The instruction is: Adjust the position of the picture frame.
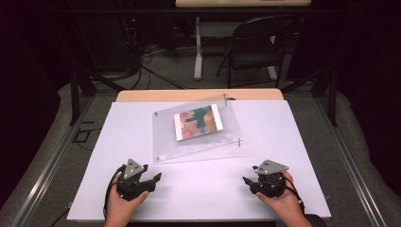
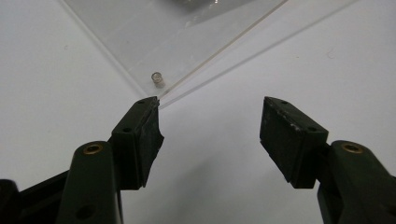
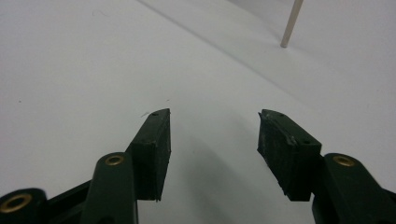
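Observation:
A clear acrylic frame [image 1: 165,137] lies tilted on the white board [image 1: 283,142], with a colourful picture [image 1: 198,122] sandwiched in it. My left gripper [image 1: 150,182] rests near the board's front left, open and empty. In the left gripper view my left gripper [image 2: 211,105] points at the frame's near corner [image 2: 187,32], where a small metal stud [image 2: 158,78] sits. My right gripper [image 1: 249,184] rests at the front right, open and empty. In the right gripper view my right gripper [image 3: 215,116] faces bare board, and a thin metal post [image 3: 290,23] of the frame stands beyond it.
The board lies on a wooden table [image 1: 198,95]. Beyond the table stand a black folding chair [image 1: 257,42] and a white desk leg [image 1: 197,52], with cables on the floor [image 1: 156,71]. Black stands flank the table at both sides.

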{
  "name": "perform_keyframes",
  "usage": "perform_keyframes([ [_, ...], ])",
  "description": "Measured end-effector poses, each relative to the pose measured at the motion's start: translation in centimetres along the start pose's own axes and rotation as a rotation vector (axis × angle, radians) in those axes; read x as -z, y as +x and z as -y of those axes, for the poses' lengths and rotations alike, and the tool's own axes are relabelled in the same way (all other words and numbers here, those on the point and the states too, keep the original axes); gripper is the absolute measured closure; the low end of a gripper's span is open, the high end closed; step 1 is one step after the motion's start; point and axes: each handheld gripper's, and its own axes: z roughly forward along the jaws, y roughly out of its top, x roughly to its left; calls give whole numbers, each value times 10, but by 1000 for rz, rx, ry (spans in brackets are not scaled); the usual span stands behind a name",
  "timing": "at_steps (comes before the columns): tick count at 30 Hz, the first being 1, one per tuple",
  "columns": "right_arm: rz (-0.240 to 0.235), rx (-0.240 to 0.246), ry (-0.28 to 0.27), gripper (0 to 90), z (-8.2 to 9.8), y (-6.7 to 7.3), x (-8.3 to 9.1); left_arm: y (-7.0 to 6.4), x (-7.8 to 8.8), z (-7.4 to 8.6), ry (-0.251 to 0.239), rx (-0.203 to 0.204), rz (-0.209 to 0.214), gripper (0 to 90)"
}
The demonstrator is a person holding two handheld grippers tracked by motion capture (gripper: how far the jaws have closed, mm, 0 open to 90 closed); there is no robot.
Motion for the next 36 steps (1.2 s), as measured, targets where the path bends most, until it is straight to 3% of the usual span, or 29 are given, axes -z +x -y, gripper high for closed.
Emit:
perform_keyframes([
  [9, -19, -46, -35, 496, 0, -3, 4, 1, 0, 1, 3, 20, 15, 381],
  [13, -24, -62, -34, 511, 1, -6, 4, 0, -1, 1, 6, 14, 2, 403],
  [16, -58, -98, -22, 514, 2, -9, 2, -1, -1, 1, 10, 2, -11, 415],
  [20, -70, -123, -20, 518, 1, -14, 2, -1, -2, 0, 23, -4, -17, 456],
  [22, -79, -136, -25, 519, 0, -17, 1, -4, -3, -1, 40, -20, -53, 475],
  [28, -76, -144, -41, 560, -8, -23, 4, -10, -5, -8, 53, -19, -36, 542],
  [36, -50, -148, -69, 546, -26, -36, 3, -24, -15, -27, 29, -76, -32, 528],
])
